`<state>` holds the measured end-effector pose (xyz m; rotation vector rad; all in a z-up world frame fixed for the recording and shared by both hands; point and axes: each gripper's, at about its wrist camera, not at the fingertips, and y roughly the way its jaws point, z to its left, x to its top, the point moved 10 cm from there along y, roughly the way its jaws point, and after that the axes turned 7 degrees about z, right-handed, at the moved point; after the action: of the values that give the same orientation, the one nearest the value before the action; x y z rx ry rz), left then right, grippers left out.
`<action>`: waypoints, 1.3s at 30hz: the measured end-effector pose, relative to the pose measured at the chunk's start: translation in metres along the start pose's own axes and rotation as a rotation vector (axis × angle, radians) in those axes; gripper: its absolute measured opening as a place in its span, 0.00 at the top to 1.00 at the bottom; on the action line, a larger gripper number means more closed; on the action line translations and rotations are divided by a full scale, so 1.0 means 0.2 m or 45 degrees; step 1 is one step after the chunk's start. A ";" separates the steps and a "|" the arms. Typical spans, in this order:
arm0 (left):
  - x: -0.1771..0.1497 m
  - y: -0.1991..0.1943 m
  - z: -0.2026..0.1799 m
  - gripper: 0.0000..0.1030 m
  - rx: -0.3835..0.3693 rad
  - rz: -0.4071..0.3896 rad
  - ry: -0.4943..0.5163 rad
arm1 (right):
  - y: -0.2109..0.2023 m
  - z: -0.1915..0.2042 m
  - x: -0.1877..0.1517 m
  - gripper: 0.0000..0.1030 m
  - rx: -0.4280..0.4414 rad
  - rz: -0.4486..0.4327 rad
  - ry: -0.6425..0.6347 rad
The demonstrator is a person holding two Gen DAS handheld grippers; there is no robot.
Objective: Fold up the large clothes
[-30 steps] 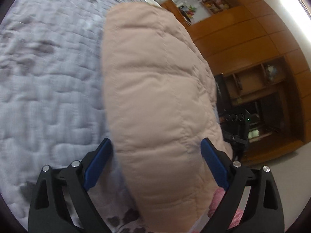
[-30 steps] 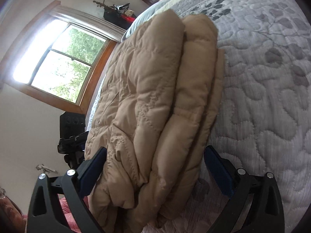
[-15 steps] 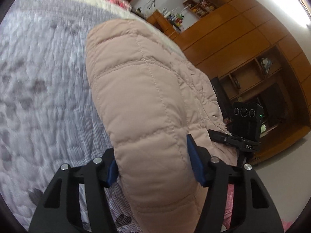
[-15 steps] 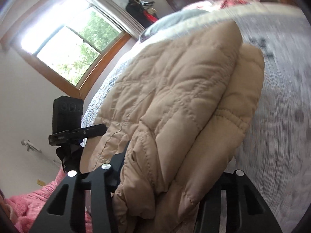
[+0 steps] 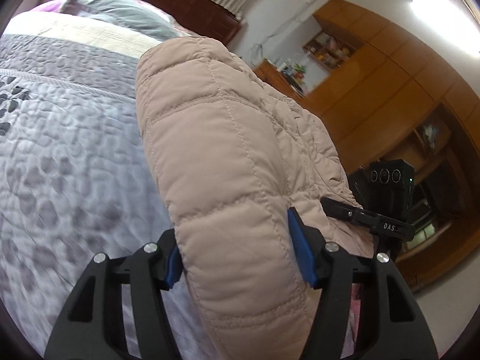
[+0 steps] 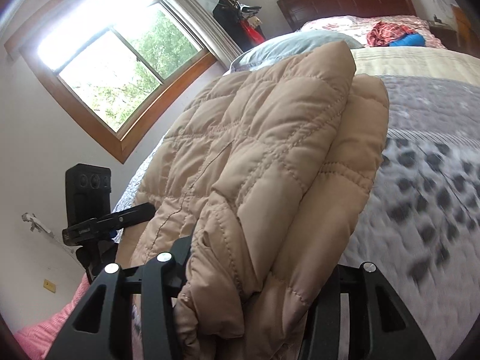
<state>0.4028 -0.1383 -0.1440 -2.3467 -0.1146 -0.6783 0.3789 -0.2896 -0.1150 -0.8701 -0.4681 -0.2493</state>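
Observation:
A folded beige quilted puffer jacket (image 5: 228, 156) is held up above the grey quilted bedspread (image 5: 66, 138). My left gripper (image 5: 240, 255) is shut on one end of the folded bundle, blue pads pressed into its sides. My right gripper (image 6: 258, 273) is shut on the other end of the jacket (image 6: 270, 156), where several stacked layers show; its pads are hidden by the fabric. The other gripper's black camera body shows past the jacket in each view (image 5: 387, 198) (image 6: 90, 198).
The bedspread (image 6: 435, 180) has a dark leaf print. Pillows (image 6: 294, 45) and a dark headboard (image 6: 345, 0) lie at the far end. A window (image 6: 120, 60) is on one side, wooden cabinets (image 5: 390, 90) on the other. Pink cloth (image 6: 45, 330) is near me.
Both grippers have closed on the ends of the folded jacket and lifted it off the bedspread; the views have tilted up toward the head of the bed.

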 end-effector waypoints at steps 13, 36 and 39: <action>0.01 0.02 0.33 0.26 0.067 0.046 -0.081 | 0.17 -0.20 -0.06 0.31 0.004 0.080 0.096; -0.33 -0.23 0.39 0.14 0.399 -0.040 -0.010 | -0.02 -0.34 -0.46 0.28 -0.197 0.062 0.164; -0.33 -0.26 0.38 0.14 0.421 -0.037 -0.025 | -0.04 -0.33 -0.46 0.28 -0.186 0.052 0.185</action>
<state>0.3658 -0.0446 -0.1945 -2.0380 -0.2503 -0.5998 0.3142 -0.3446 -0.1911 -0.9957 -0.2991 -0.3096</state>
